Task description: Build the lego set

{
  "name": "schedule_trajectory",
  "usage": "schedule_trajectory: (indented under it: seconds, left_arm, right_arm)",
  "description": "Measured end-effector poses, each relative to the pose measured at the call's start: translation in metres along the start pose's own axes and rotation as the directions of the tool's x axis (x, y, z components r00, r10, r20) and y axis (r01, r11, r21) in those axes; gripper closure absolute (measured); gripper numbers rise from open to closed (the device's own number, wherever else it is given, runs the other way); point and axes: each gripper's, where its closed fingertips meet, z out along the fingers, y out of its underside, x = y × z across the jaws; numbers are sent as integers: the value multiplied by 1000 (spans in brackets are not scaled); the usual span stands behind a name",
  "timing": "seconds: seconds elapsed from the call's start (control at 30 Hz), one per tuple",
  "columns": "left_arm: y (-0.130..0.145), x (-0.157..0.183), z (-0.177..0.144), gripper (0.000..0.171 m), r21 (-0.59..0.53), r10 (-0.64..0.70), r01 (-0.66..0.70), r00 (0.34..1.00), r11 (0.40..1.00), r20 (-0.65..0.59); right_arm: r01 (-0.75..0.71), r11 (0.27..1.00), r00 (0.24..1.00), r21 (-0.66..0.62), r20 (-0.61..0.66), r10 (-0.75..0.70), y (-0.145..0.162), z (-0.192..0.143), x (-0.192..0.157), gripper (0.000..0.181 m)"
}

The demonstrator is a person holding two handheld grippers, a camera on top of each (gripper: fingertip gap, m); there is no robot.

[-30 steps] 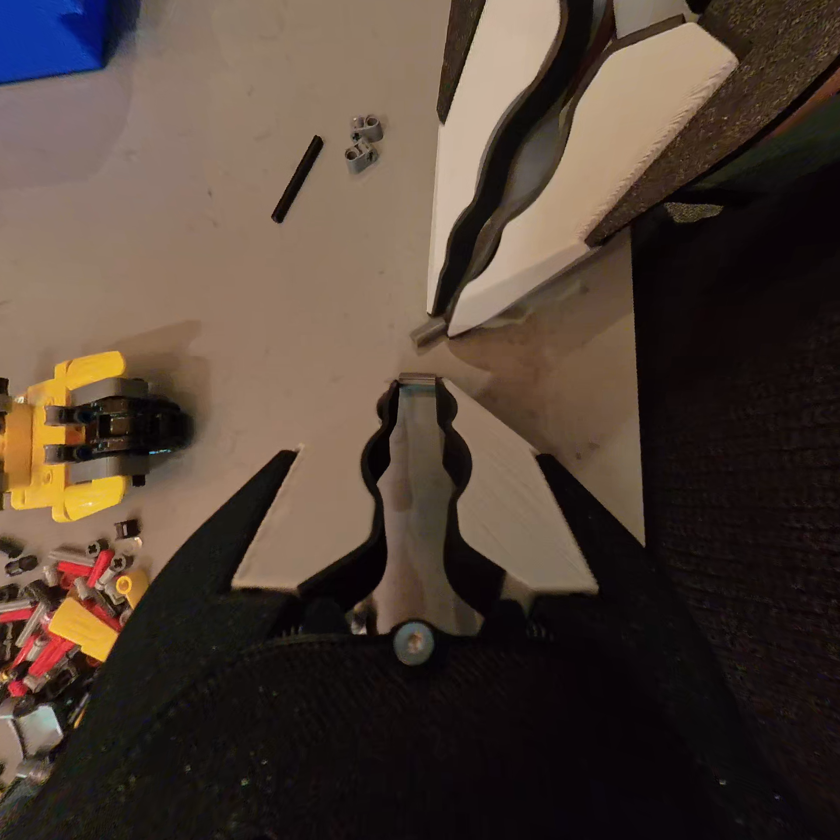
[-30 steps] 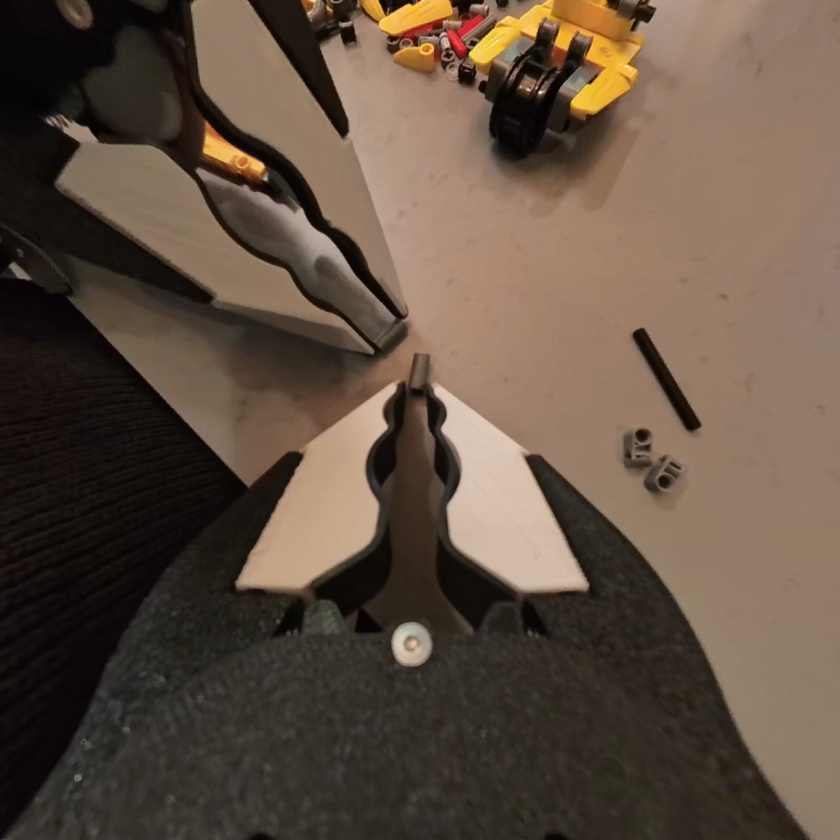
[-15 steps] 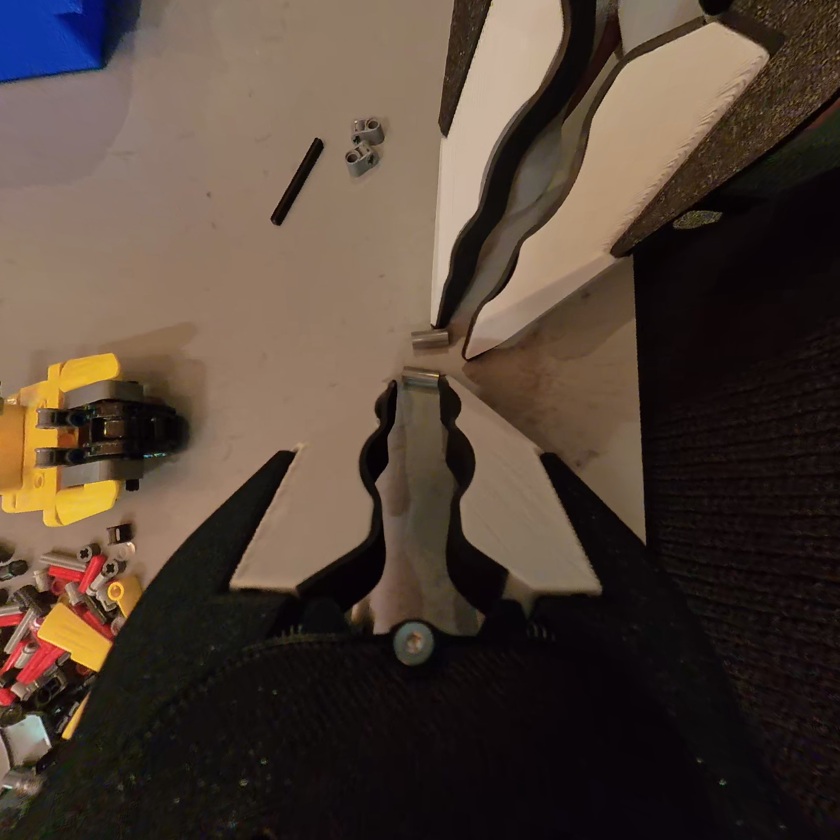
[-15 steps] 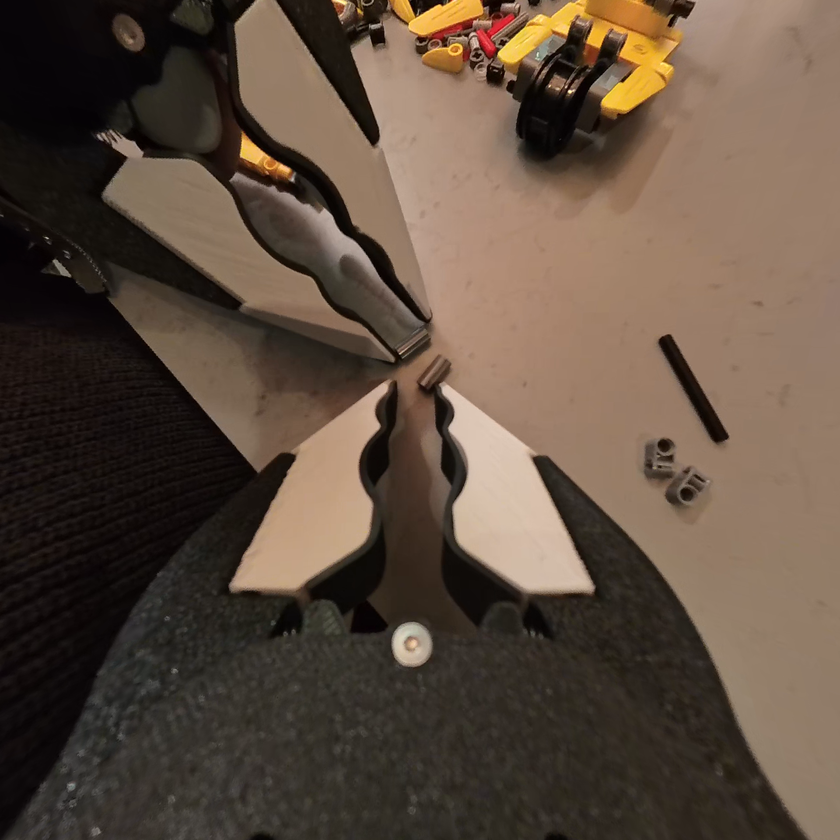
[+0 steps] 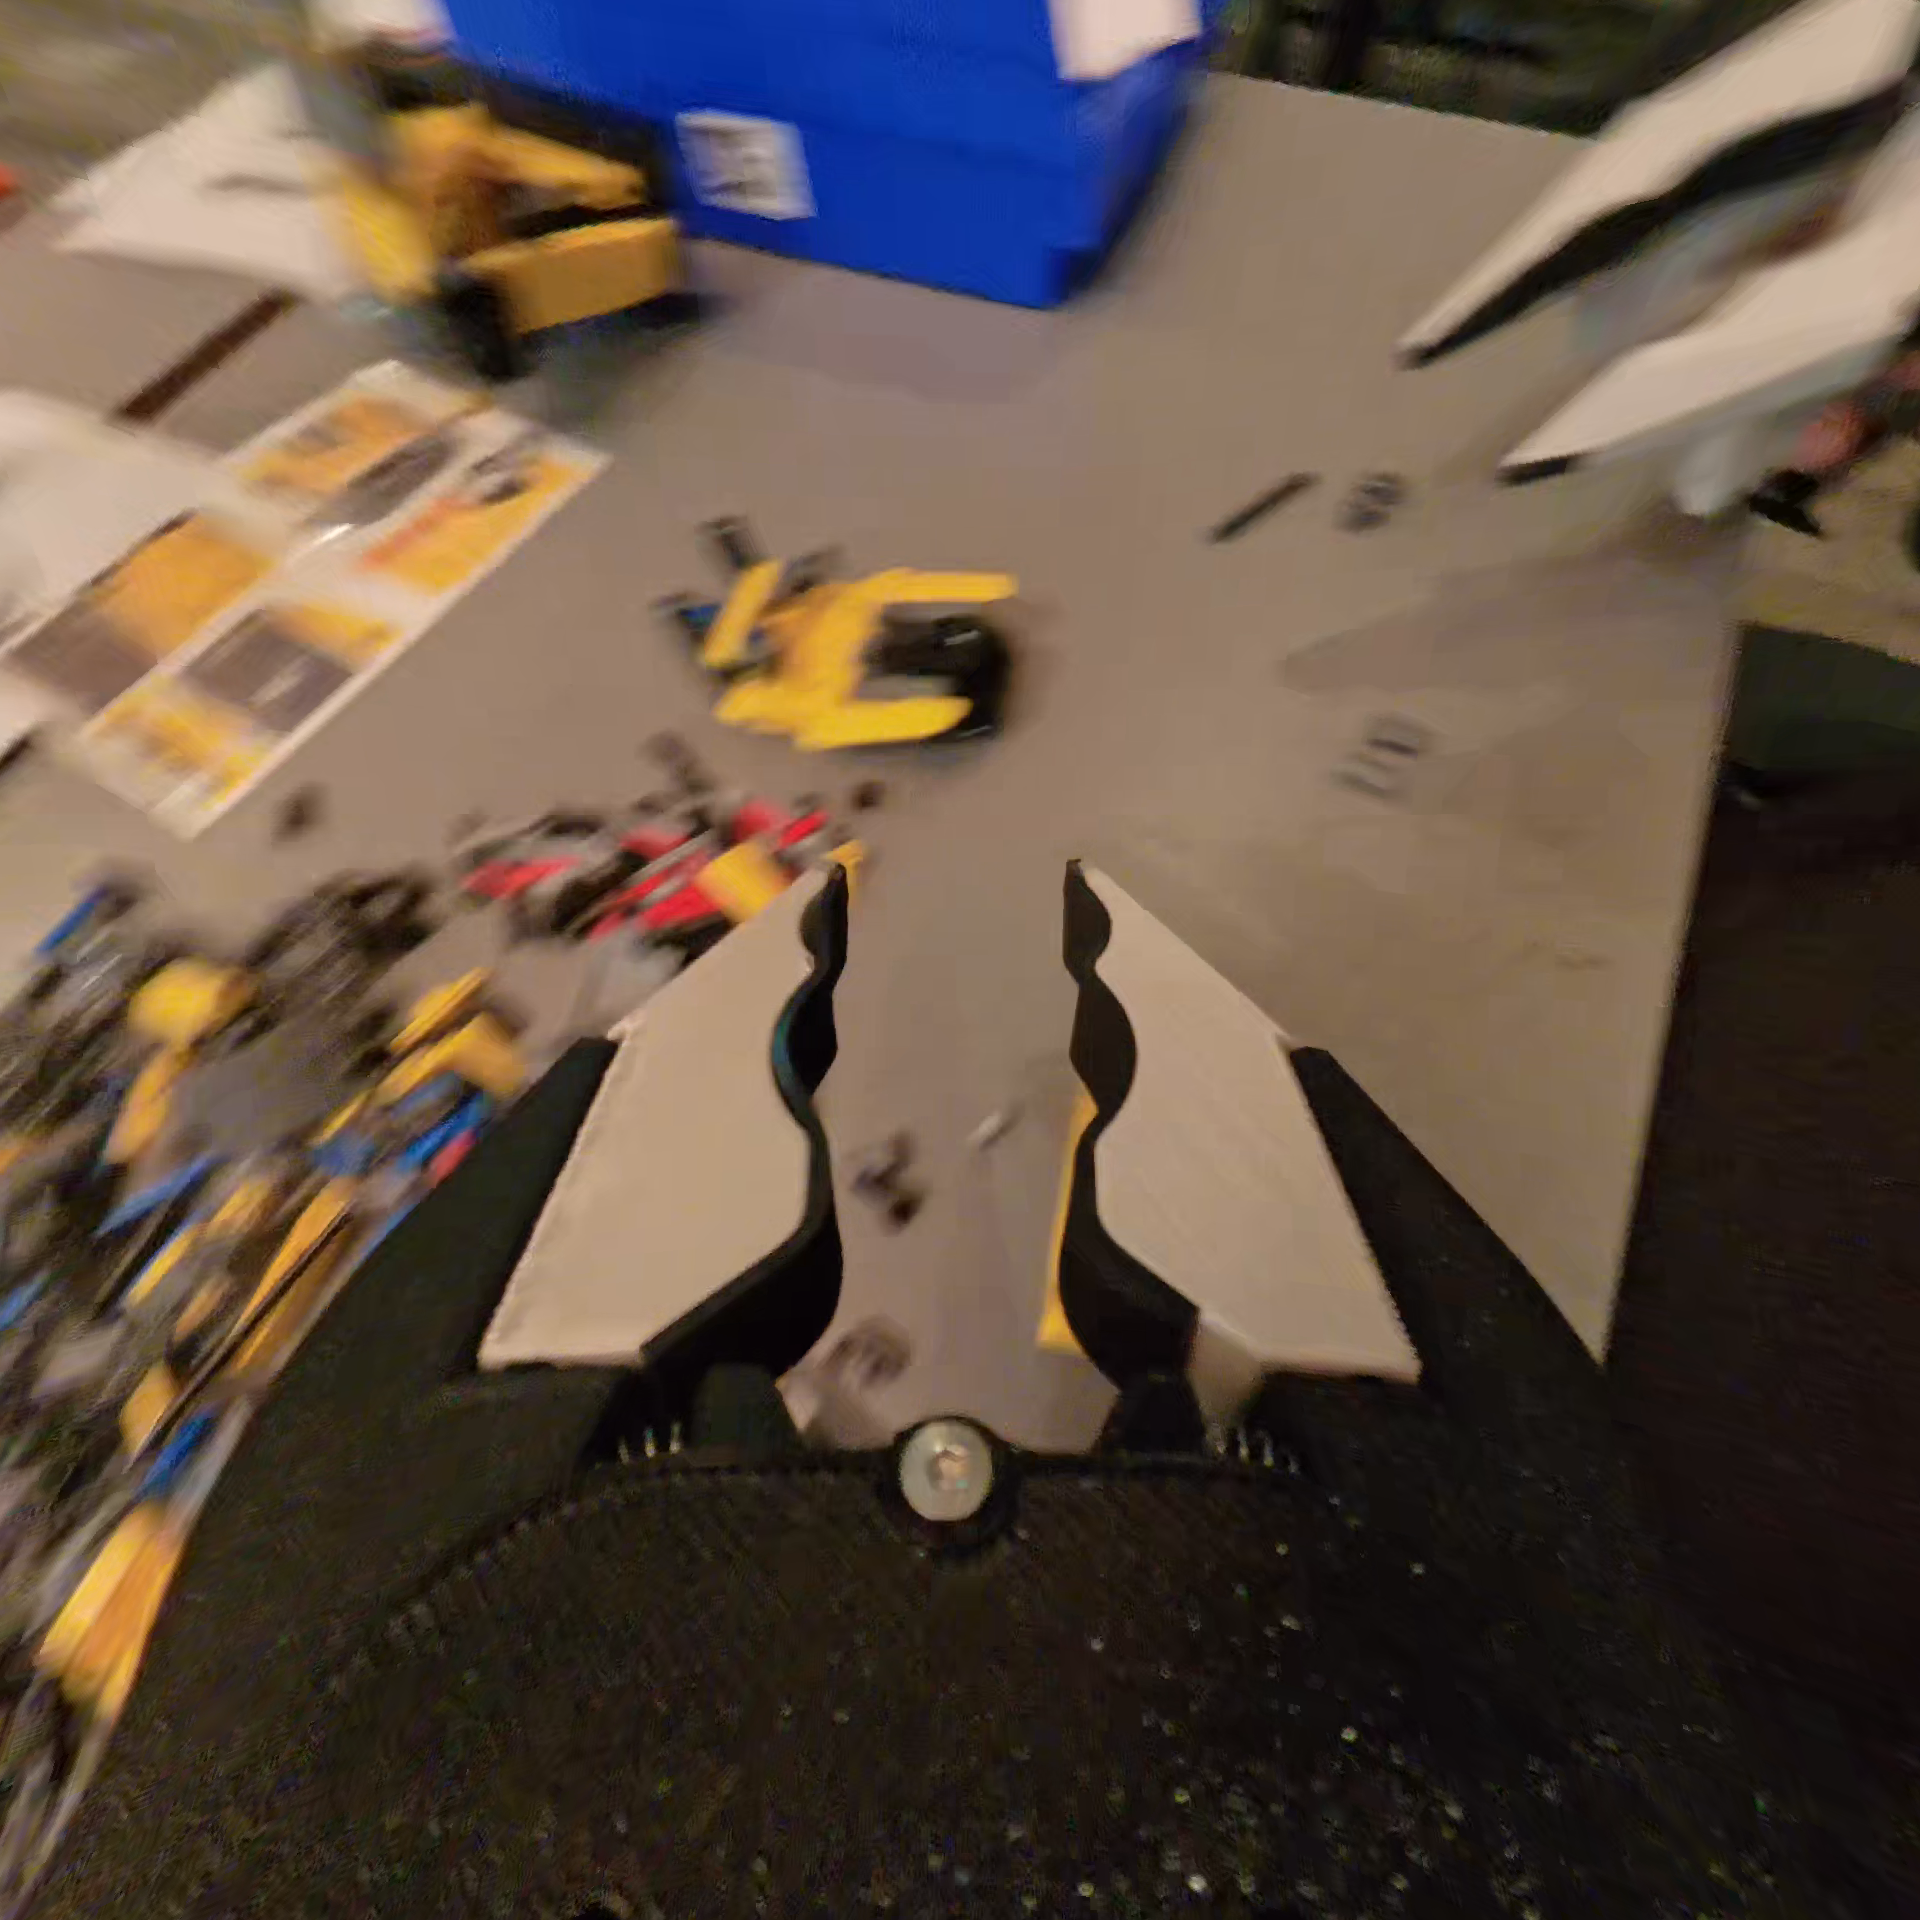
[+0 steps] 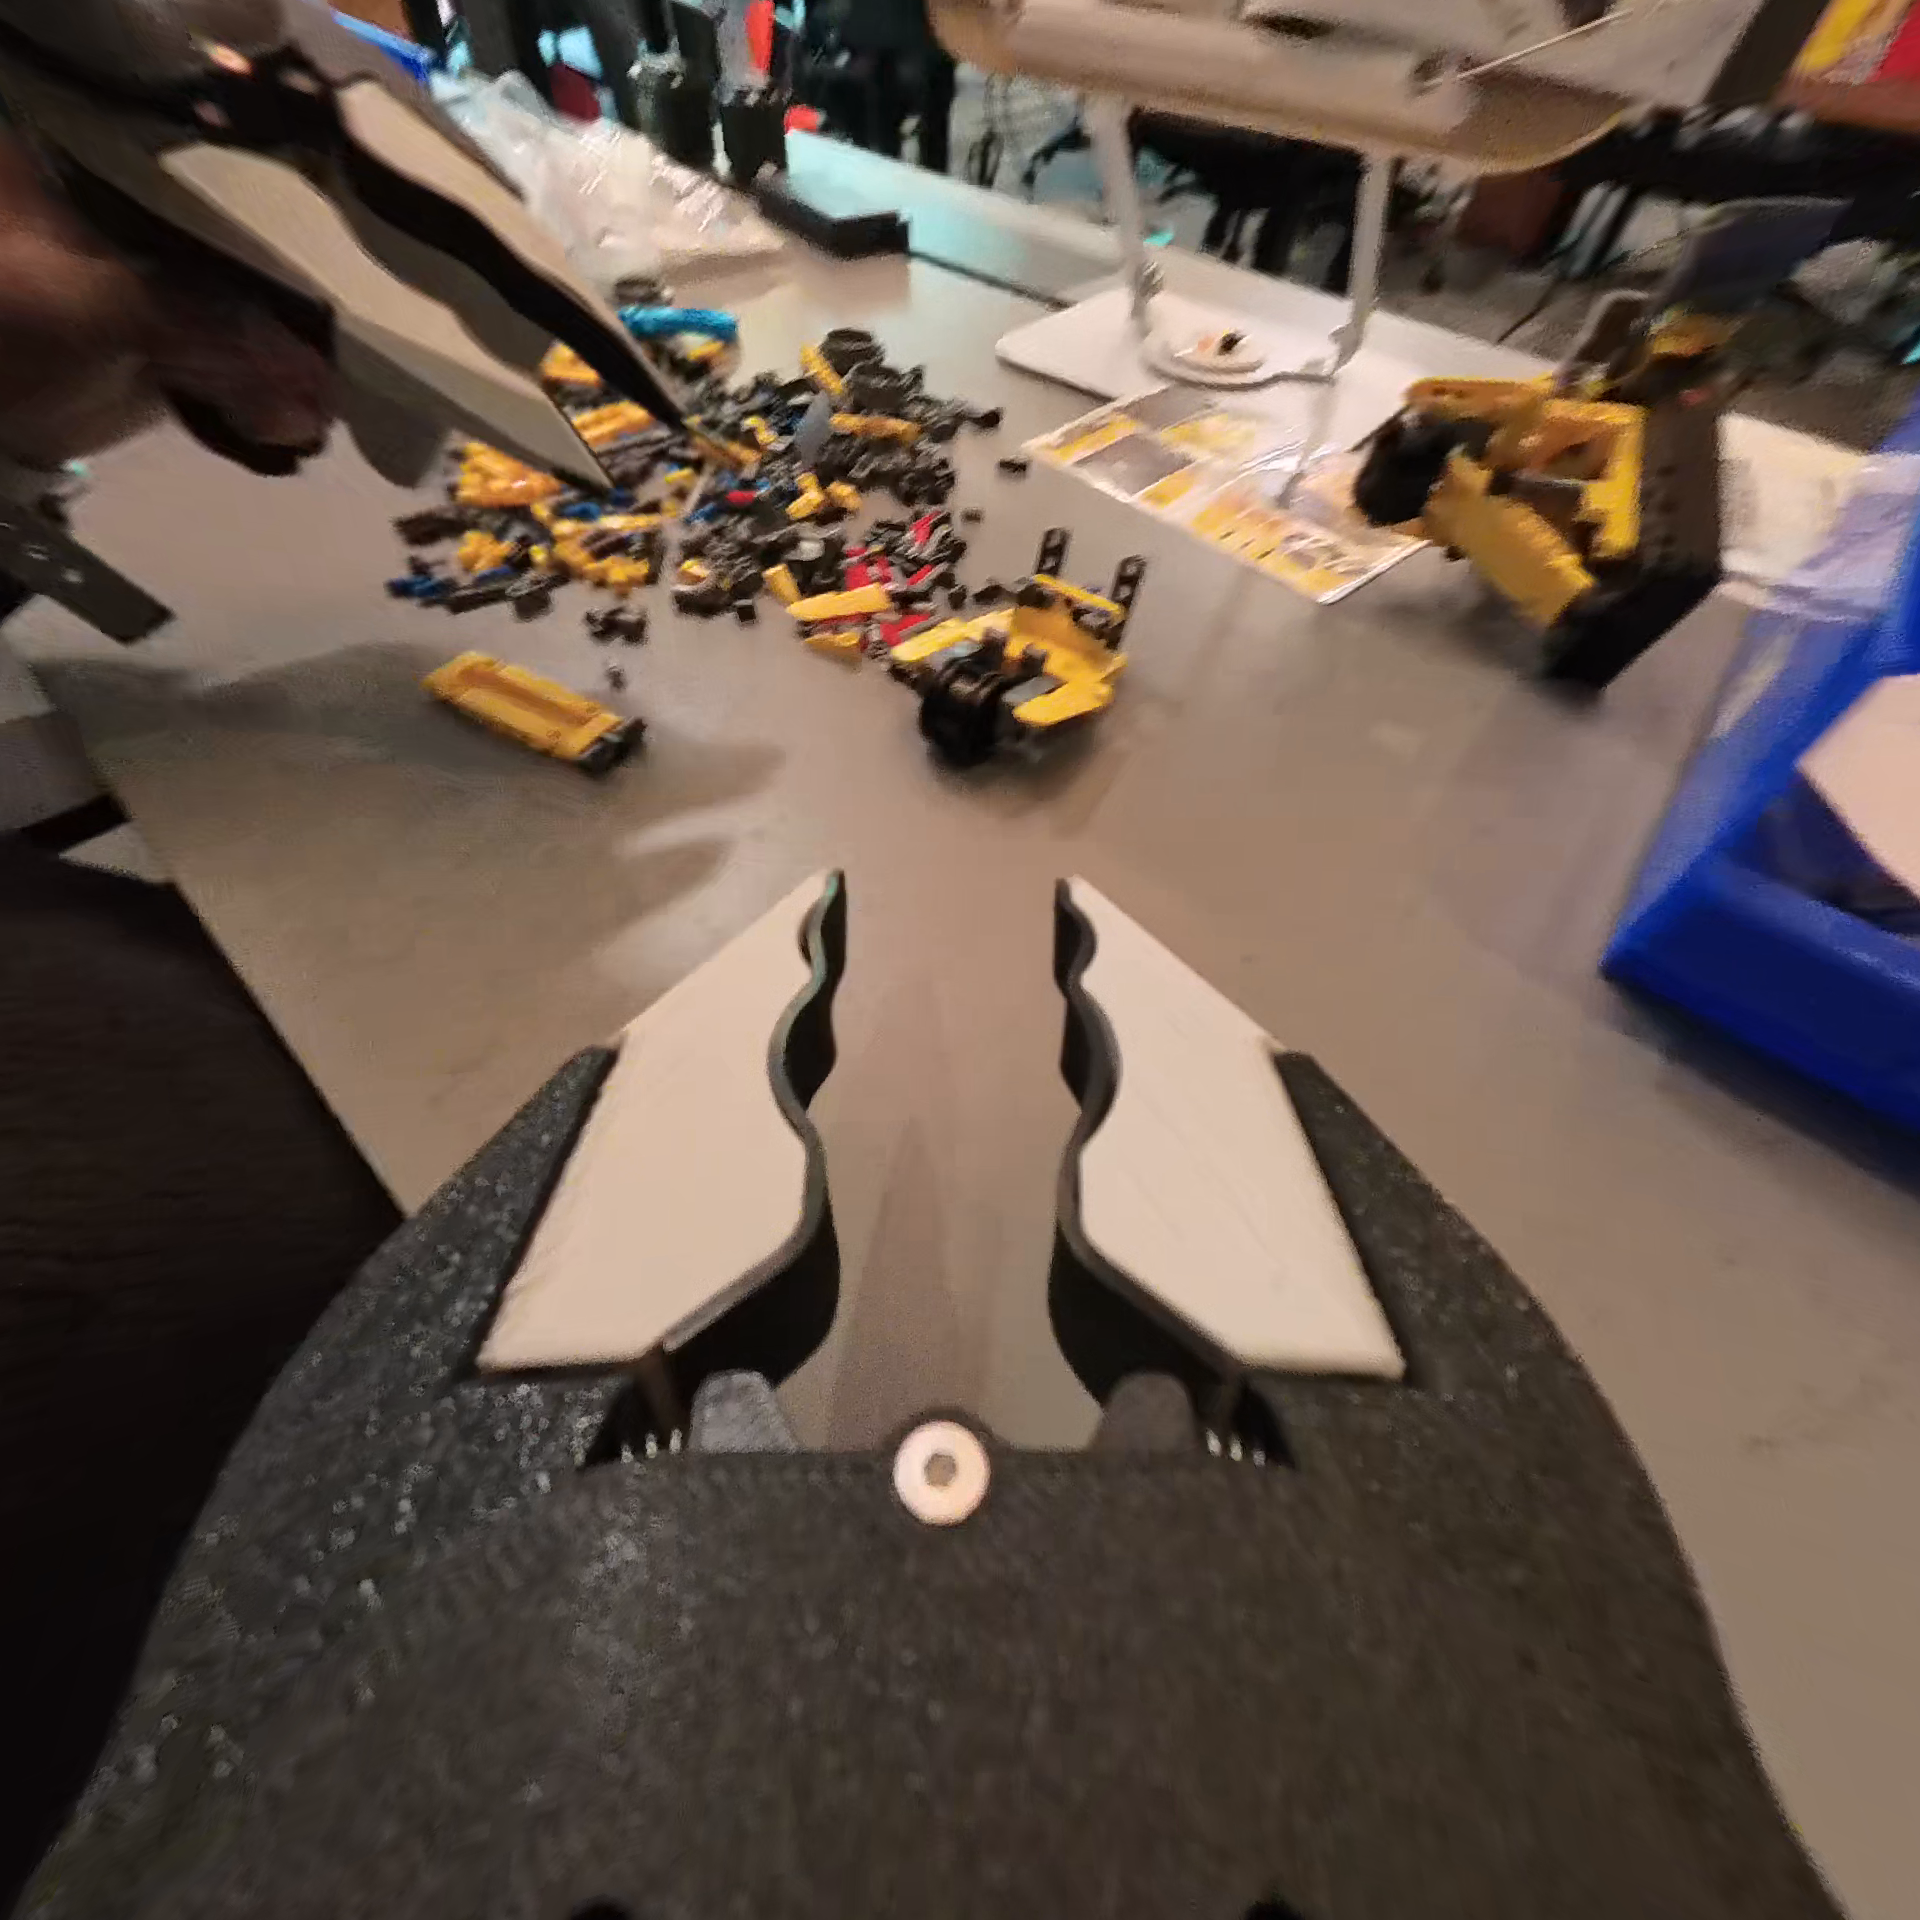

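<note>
My left gripper [image 5: 956,883] is open and empty, raised above the grey table [image 5: 1195,987]. A pile of loose yellow, red and black building pieces [image 5: 623,883] lies just left of its fingertips. A small yellow and black assembly [image 5: 862,665] sits ahead of it. My right gripper [image 6: 951,888] is open and empty, raised above bare table. The same assembly [image 6: 1018,655] lies ahead of it, with a flat yellow piece [image 6: 530,712] to the left. The left gripper [image 6: 634,447] shows at upper left over the pile [image 6: 727,499]. The right gripper [image 5: 1455,405] shows at upper right.
A blue bin [image 5: 883,135] and a yellow bulldozer model [image 5: 499,229] stand at the back. An open instruction booklet [image 5: 260,582] lies at left. A black axle [image 5: 1257,509] and small blurred grey pieces [image 5: 1382,758] lie at right. The table edge [image 5: 1662,1039] runs along the right. Tip to tip, the grippers are about 20 cm apart. The flat yellow piece [image 6: 530,712] lies some 8 cm from my left tips, 20 cm from my right tips.
Both grippers have opened and pulled up and back from the table. The right gripper let go of the small dark pin. Both views are now motion-blurred.
</note>
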Motion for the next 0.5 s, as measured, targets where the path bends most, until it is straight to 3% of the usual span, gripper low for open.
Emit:
schedule_trajectory:
  seconds: [0.1,0.23,0.5]
  left_arm:
    - [29,-56,-44,131,2,-166,168,967,986,193]
    - [69,-95,-81,142,18,-257,268,896,963,362]
    - [92,-113,-59,161,-74,-241,294,885,953,399]
  right_arm:
    - [-18,999,999,29,-46,20,8,-4,14,143]
    - [-46,996,997,73,-54,50,5,-9,19,146]
    - [-20,997,998,69,-58,24,-2,11,32,149]
